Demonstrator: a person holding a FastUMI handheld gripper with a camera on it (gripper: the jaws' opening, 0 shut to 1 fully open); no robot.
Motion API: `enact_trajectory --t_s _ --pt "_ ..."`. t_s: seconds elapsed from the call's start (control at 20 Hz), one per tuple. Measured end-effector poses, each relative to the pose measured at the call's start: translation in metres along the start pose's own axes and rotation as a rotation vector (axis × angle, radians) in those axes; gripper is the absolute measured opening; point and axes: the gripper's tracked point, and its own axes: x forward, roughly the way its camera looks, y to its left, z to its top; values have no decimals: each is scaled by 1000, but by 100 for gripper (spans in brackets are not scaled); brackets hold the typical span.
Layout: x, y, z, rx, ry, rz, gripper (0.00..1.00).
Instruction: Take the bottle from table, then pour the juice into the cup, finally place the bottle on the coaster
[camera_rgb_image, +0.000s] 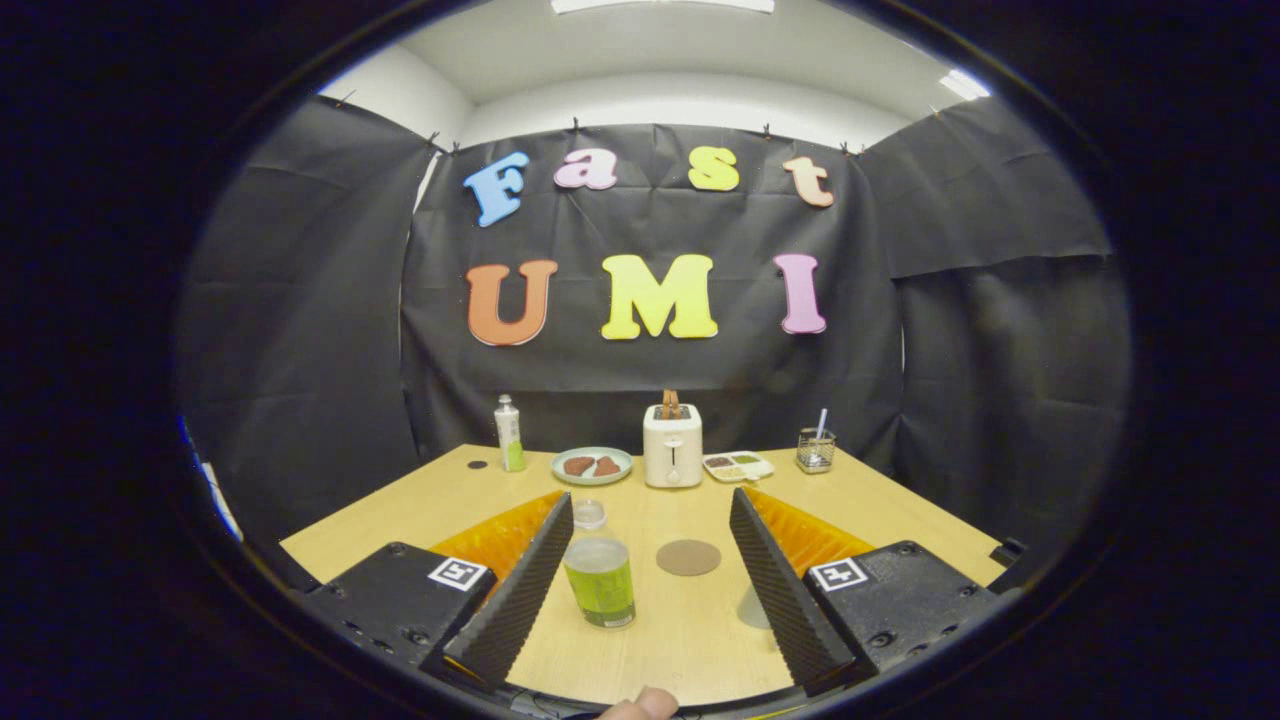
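Looking at step one: gripper (645, 580) spread wide, holding nothing. Bottle (509, 432) sits far beyond the fingers, off to the left. Cup (600, 581) between them looks already part-filled, I think; coaster (688, 557) beside it. Next: reach for the bottle.

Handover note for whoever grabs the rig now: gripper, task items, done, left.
Gripper: open, fingers spread wide, holding nothing.
Bottle: upright at the far side of the table, beside the plate, well beyond the fingers.
Cup: between the fingers, nearer the left one, with green juice in it.
Coaster: bare, just beyond and right of the cup.
Done: cannot tell whether that juice was poured this run.
Left: at least getting the bottle onto the coaster.
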Motion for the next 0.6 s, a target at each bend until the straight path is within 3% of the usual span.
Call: enact_trajectory --t_s 0.6 --pt "80 35 -93 -5 52 -28 100"
